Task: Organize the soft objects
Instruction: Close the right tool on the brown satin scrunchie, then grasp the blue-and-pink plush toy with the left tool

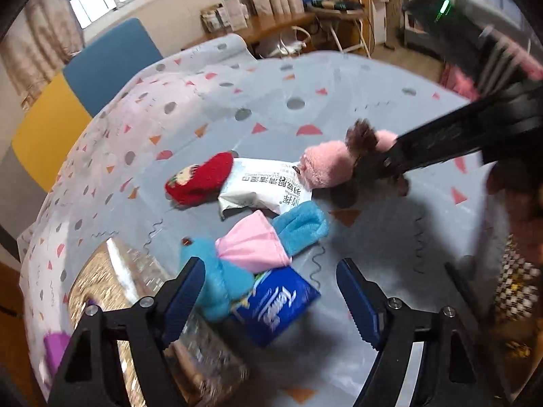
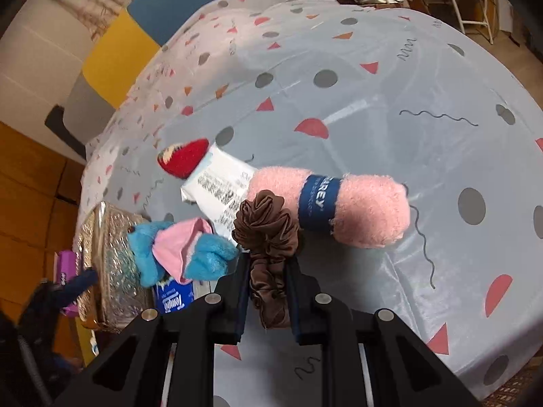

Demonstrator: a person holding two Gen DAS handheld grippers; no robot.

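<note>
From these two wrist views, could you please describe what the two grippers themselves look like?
Both match: the left gripper and right gripper have black angular frames with triangular cut-outs, silver round bolts at the pivots, and dark blue pads lining the jaws. On the left pads a toothed edge shows. No cables or sleeves are visible.

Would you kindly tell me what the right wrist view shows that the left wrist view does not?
Only the right wrist view shows the blue label band on the pink yarn skein and the right claw shut on the brown scrunchie. Only the left wrist view shows the open left claw. Both show the red sock, white packet and blue tissue pack.
</note>
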